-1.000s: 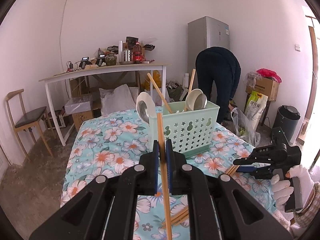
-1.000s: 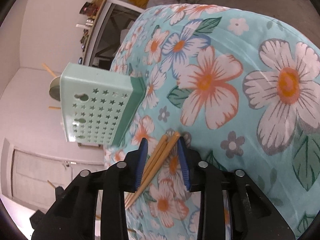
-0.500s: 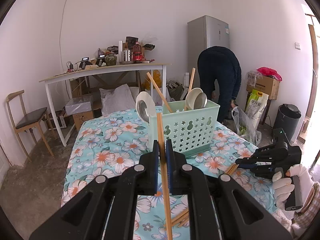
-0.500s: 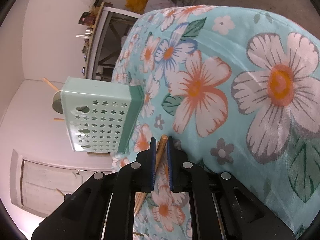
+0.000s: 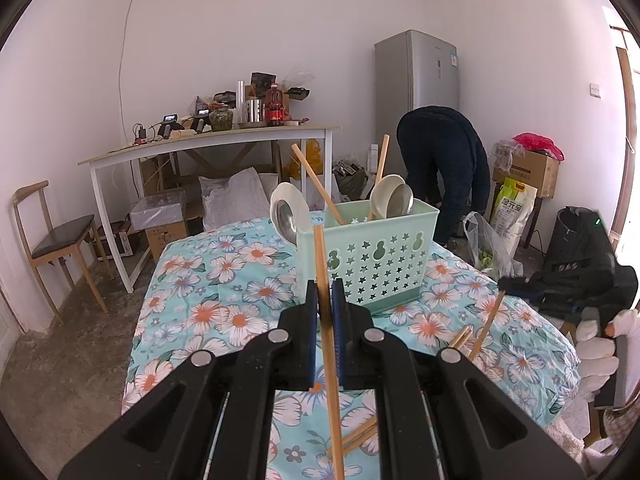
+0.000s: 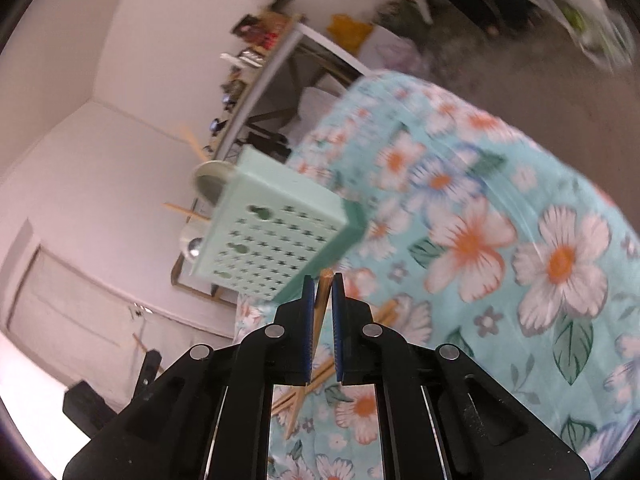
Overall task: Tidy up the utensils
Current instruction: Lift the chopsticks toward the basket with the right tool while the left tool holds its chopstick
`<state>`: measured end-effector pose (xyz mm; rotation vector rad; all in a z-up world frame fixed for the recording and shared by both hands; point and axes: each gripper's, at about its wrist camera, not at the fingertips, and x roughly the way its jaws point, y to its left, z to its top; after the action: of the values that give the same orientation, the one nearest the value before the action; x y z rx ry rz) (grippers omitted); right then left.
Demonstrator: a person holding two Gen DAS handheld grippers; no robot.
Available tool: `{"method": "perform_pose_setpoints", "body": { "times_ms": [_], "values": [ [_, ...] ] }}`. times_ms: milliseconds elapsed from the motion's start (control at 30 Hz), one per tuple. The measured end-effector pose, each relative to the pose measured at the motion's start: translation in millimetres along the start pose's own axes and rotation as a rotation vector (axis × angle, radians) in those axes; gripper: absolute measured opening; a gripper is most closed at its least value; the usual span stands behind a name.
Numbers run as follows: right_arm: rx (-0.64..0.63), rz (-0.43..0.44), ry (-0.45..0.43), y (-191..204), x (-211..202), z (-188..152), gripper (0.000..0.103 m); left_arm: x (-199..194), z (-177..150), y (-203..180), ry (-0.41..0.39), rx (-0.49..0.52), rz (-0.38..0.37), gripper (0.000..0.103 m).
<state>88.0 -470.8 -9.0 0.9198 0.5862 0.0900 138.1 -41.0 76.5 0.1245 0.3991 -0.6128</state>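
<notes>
Claws both clamped — left claw point(image 5: 324, 300) on one chopstick point(image 5: 327, 336), right claw point(image 6: 322, 300) on another chopstick point(image 6: 320, 312).

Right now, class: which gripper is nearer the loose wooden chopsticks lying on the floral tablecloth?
Right gripper, just above the loose wooden chopsticks, holding one. The left gripper is higher, holding another.
</notes>
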Motion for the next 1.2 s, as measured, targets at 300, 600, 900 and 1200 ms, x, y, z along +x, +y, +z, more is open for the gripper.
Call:
{"method": "perform_pose_setpoints", "body": {
  "times_ms": [300,600,900,1200],
  "values": [
    [-0.331,-0.035,-0.098,72.0,-23.3,-6.8,0.006,-2.3,-1.2,3.3,-0.001,-0.005,0.005,0.007],
    [-0.533,-0.012,-0.119,104.6,-20.3,-28.0,0.007,-3.7,-1.3,5.1,-0.001,-0.004,0.006,0.007],
    [-0.56,0.005,-0.106,111.7,-22.0,-34.9,0.007,-3.7,-1.0,4.1,0.0,-0.005,0.006,0.007],
    [-0.576,0.008,-0.086,115.6,-18.2,-40.0,0.007,-3.9,-1.0,4.7,0.001,-0.005,0.007,0.007]
  ]
}}
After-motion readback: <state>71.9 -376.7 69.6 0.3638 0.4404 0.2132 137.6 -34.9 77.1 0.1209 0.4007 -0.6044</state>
